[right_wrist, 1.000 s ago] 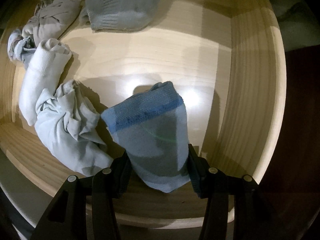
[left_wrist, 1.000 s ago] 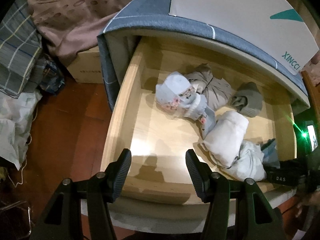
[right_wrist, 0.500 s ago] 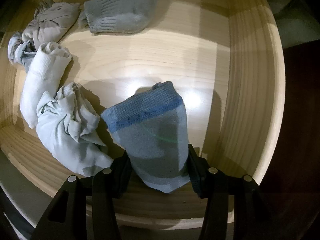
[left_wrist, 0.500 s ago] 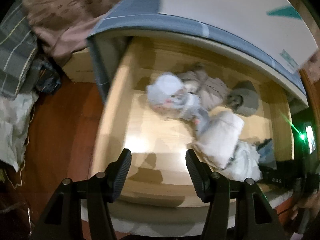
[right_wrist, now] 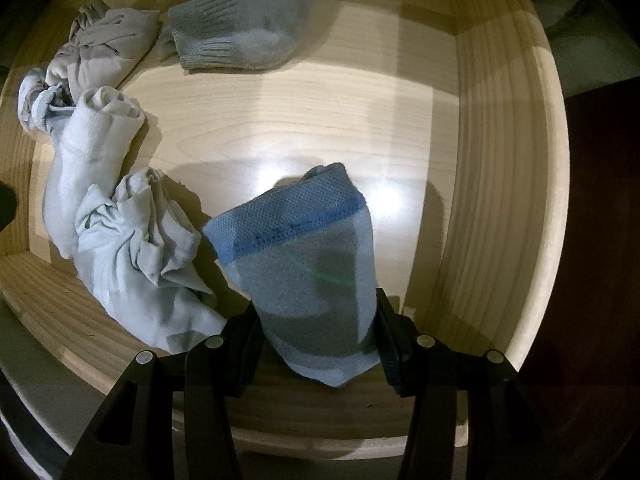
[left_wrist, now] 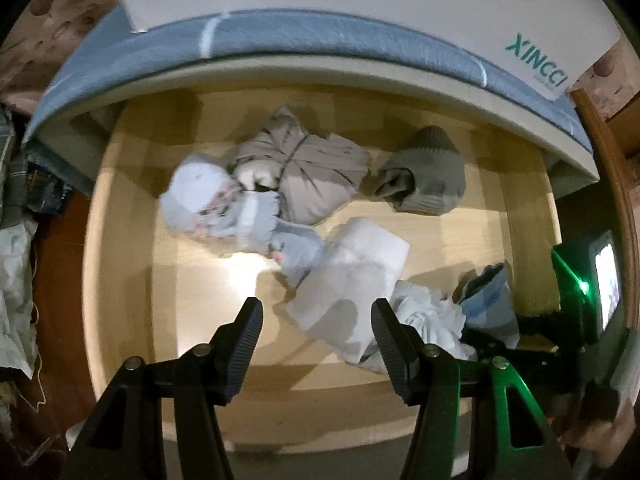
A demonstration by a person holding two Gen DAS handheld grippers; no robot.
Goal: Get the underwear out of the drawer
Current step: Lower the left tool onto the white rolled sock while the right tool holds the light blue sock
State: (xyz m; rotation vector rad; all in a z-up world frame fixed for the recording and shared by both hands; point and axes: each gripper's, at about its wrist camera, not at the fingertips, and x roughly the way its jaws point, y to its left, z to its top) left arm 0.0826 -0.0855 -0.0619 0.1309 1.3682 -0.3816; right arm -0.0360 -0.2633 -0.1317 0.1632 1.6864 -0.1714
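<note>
Drawer (left_wrist: 120, 216) view changed: left hand-held gripper (left_wrist: 316, 336) swept sideways from left front corner toward middle, jaws apart, empty, now above white folded piece (left_wrist: 352, 280). Right hand-held gripper (right_wrist: 316, 332) clamped on blue mesh-knit underwear (right_wrist: 304, 264), lifted slightly, hanging near right front corner, not yet clear of drawer. Judgement: removal under way. Remaining: crumpled pale-blue cotton bundle (right_wrist: 136, 256), ribbed grey knit (right_wrist: 244, 28) near back edge, beige knotted roll (left_wrist: 304, 172). Drawer pale smooth wood, glossy glare.
</note>
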